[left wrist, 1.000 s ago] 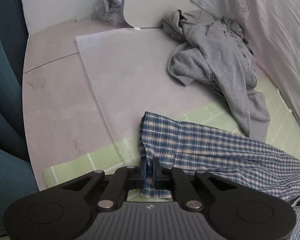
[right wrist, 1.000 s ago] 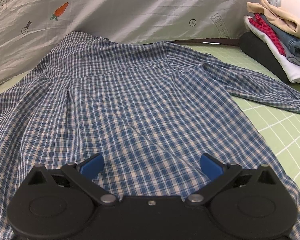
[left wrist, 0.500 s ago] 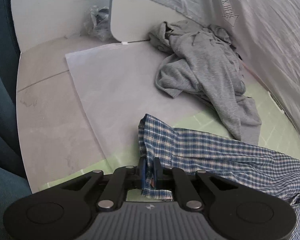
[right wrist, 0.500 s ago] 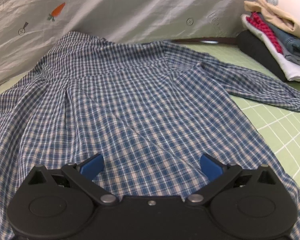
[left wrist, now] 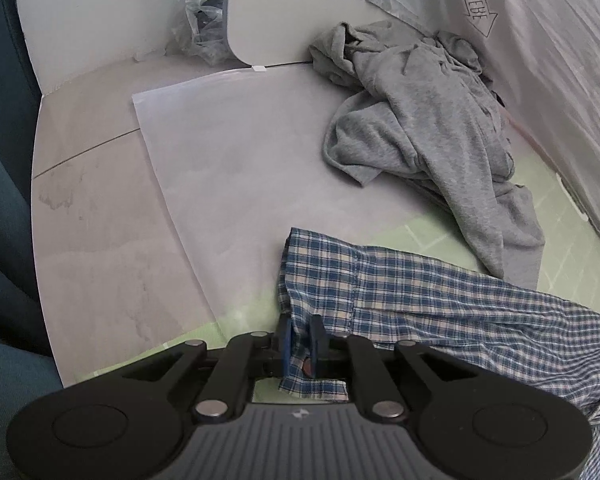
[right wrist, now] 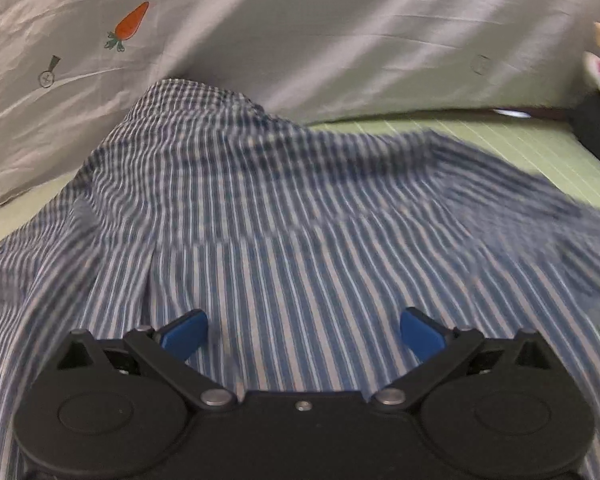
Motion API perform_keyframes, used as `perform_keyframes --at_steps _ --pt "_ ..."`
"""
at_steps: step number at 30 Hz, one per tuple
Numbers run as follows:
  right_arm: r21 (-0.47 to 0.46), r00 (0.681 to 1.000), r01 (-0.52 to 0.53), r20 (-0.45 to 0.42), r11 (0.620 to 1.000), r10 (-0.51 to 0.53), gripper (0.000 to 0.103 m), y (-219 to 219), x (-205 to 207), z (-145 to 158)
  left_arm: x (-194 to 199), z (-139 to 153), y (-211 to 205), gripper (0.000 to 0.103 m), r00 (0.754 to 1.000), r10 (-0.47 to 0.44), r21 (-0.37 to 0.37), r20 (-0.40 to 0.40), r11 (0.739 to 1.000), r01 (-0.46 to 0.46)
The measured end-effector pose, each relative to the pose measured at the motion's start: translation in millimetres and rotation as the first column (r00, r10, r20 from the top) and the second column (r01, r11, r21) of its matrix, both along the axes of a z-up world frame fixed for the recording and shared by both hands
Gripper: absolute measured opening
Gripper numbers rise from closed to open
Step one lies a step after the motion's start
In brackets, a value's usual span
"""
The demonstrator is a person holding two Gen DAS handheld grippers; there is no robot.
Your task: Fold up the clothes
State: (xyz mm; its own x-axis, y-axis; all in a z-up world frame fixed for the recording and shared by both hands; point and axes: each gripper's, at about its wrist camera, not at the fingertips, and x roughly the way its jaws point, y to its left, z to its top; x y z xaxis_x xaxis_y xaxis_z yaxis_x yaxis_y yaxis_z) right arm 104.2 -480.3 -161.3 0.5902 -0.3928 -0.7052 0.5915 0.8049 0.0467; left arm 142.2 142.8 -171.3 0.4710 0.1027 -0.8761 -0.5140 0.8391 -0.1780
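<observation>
While left gripper (left wrist: 299, 336) stays pinched on the plaid shirt (right wrist: 284, 232) cuff at lower centre, right gripper (right wrist: 303, 330), wide open and empty, has surged forward over the shirt back, view now blurred. Shirt spread flat on green mat (left wrist: 424, 236); sleeve fold likely underway.

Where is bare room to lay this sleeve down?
Free: the pale sheet left of the crumpled grey sweatshirt, beyond the blue checked shirt's cuff held in the left tongs. Crowded: the green grid mat under the shirt body, where the right tongs hang open.
</observation>
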Motion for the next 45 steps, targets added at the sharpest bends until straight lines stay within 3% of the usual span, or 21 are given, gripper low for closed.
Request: perform_keyframes --at_steps 3,11,17,21,23,26,31,37,40,45 --pt "-0.032 1.0 -0.029 -0.005 0.999 0.029 0.103 -16 36 -3 3 0 -1 0.011 1.0 0.007 0.009 -0.01 1.0 -0.007" --pt "-0.058 0.997 0.079 0.001 0.995 -0.079 0.103 -78 118 -6 9 1 -3 0.011 0.999 0.027 0.032 -0.038 0.999 -0.026" --pt "-0.051 0.998 0.066 0.011 0.997 -0.065 0.103 -108 147 -7 12 2 -5 0.011 0.998 0.04 0.047 -0.049 0.998 -0.038" --pt "-0.013 0.998 0.046 -0.034 0.999 -0.046 0.103 -115 151 -1 10 3 -4 0.011 0.998 0.049 0.033 -0.044 0.998 -0.047" --pt "-0.027 0.996 0.079 -0.035 0.996 -0.08 0.103 -107 144 7 9 2 -2 0.011 0.998 0.054 0.024 -0.039 0.998 -0.053" --pt "-0.064 0.997 0.046 0.067 0.997 -0.042 0.103 -71 124 23 9 2 -3 0.011 0.998 0.059 0.022 -0.035 0.998 -0.058" --pt "-0.065 0.98 -0.183 0.074 0.981 0.187 0.103 1 118 17 9 2 -5 0.011 0.998 0.048 0.036 -0.038 0.998 -0.047" --pt "-0.098 0.913 -0.406 -0.003 0.909 0.408 0.103 63 144 -3 6 1 -2 0.012 0.998 0.066 0.013 -0.024 0.998 -0.066" --pt "-0.089 0.908 -0.418 0.001 0.904 0.42 0.103 68 165 -7 7 2 -2 0.012 0.998 0.061 0.015 -0.025 0.998 -0.061" --pt "-0.073 0.931 -0.364 -0.001 0.928 0.365 0.103 43 214 -7 8 1 -4 0.012 0.998 0.059 0.026 -0.027 0.998 -0.059"
